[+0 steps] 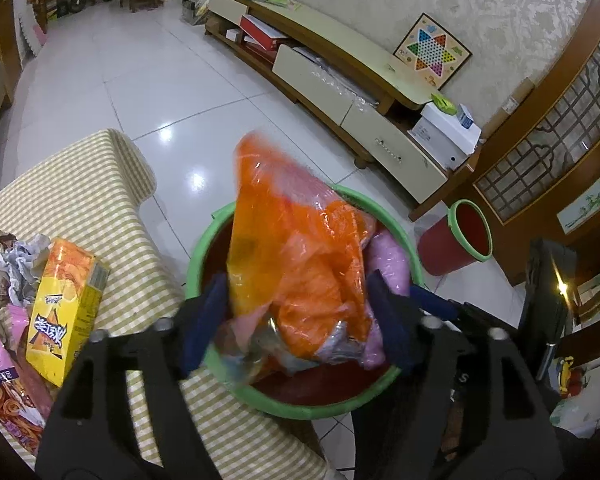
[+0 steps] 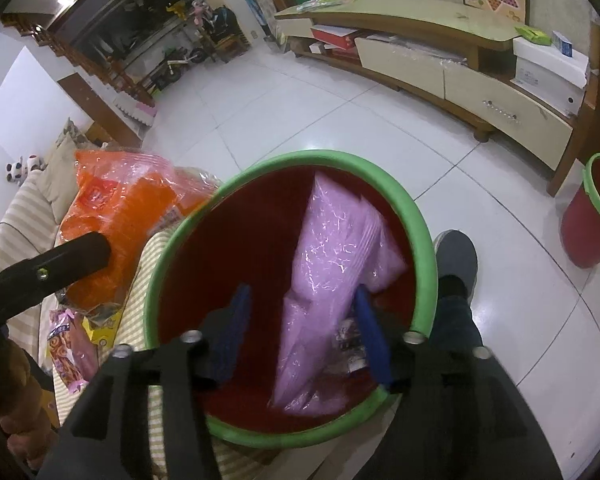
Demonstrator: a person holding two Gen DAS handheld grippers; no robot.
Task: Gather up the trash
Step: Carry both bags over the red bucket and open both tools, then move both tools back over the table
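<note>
**Both wrappers over the bin, jaws wide**

Left gripper (image 1: pixel 296 320) spread wide, blue pads clear on either side of the orange plastic bag (image 1: pixel 296 248), no squeeze visible. Bag blurred, hanging over the green-rimmed red bin (image 1: pixel 300 410), lower end inside the rim. Right gripper (image 2: pixel 300 336) likewise parted, the pink plastic bag (image 2: pixel 332 280) between the pads; contact with the right pad hard to judge, no clamp showing. Pink bag standing tilted inside the bin.

Bin just beside the near edge of a table under a yellow checked cloth (image 1: pixel 80 184). White glossy floor tiles (image 1: pixel 160 80) beyond, a long low TV cabinet (image 1: pixel 340 92) along the far wall, a Chinese checkers board (image 1: pixel 432 52) propped on it.

Left view only: yellow snack box (image 1: pixel 64 312), crumpled paper (image 1: pixel 16 260) and a pink snack packet (image 1: pixel 4 384) lying on the cloth, far left. Right view only: a grey shoe (image 2: pixel 456 256) and trouser leg to the right of the bin. Second, smaller red bin (image 1: pixel 456 236) on the floor at far right, well apart.
</note>
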